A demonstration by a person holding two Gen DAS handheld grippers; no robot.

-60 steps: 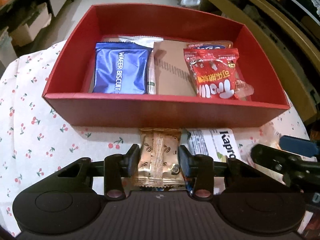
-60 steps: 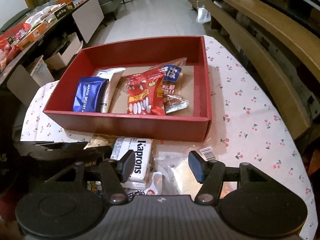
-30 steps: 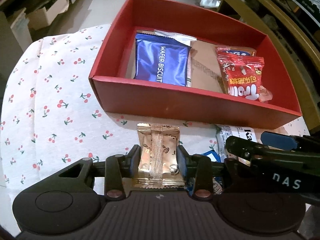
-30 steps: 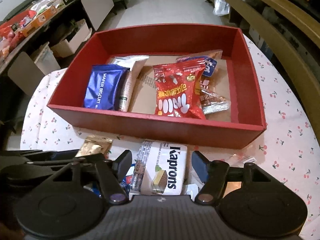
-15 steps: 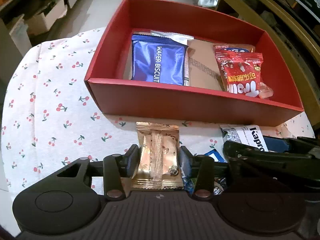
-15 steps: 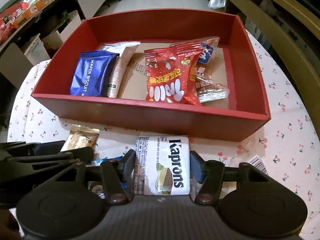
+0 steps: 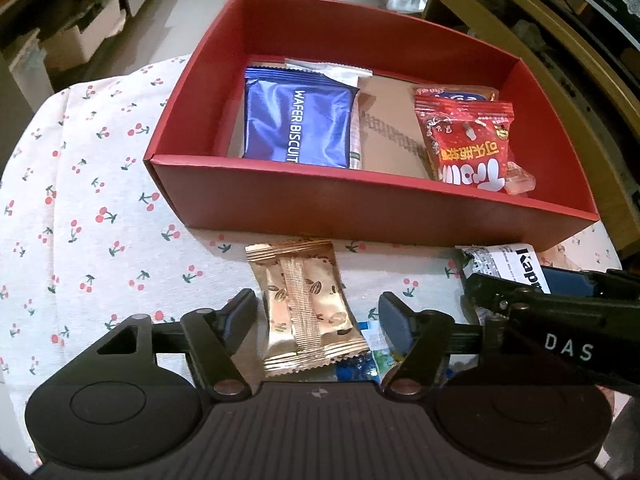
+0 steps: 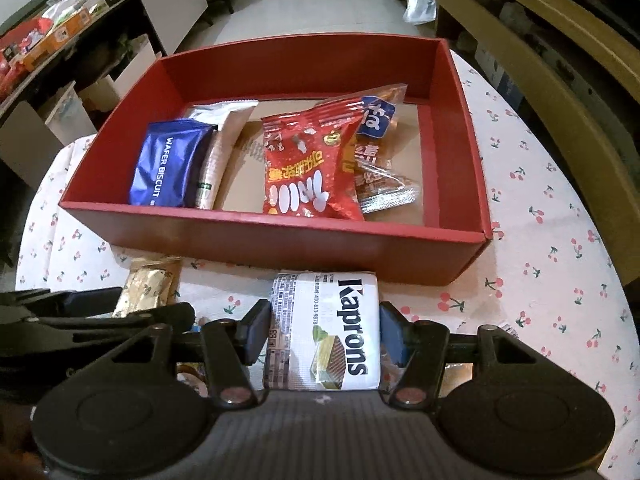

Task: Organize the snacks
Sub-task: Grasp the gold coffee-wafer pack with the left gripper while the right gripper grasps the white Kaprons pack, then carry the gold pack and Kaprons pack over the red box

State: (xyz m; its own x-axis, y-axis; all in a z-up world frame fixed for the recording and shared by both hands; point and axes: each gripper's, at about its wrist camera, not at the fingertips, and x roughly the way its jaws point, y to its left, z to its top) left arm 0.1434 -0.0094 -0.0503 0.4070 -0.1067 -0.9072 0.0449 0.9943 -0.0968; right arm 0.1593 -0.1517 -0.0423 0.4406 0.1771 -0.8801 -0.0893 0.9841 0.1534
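Observation:
A red box point(image 7: 360, 212) point(image 8: 280, 240) on the cherry-print tablecloth holds a blue wafer biscuit pack point(image 7: 298, 124) point(image 8: 168, 160), a red snack bag point(image 7: 468, 144) point(image 8: 312, 172) and other packets. A gold coffee-candy packet point(image 7: 308, 304) point(image 8: 146, 286) lies on the cloth in front of the box. My left gripper point(image 7: 318, 316) is open around it, jaws apart from its sides. My right gripper point(image 8: 324, 326) is closed on a white Kaprons wafer pack point(image 8: 328, 328) point(image 7: 508, 266), both jaws touching its sides.
Small blue and clear packets point(image 7: 360, 364) lie under the grippers near the table's front edge. Wooden chair rails point(image 8: 540, 40) stand to the right. Shelves and storage boxes point(image 8: 60, 40) stand to the left, beyond the table.
My left gripper opened and let go of the gold packet, which now lies tilted on the cloth. My right gripper moved left over the Kaprons pack and closed on it.

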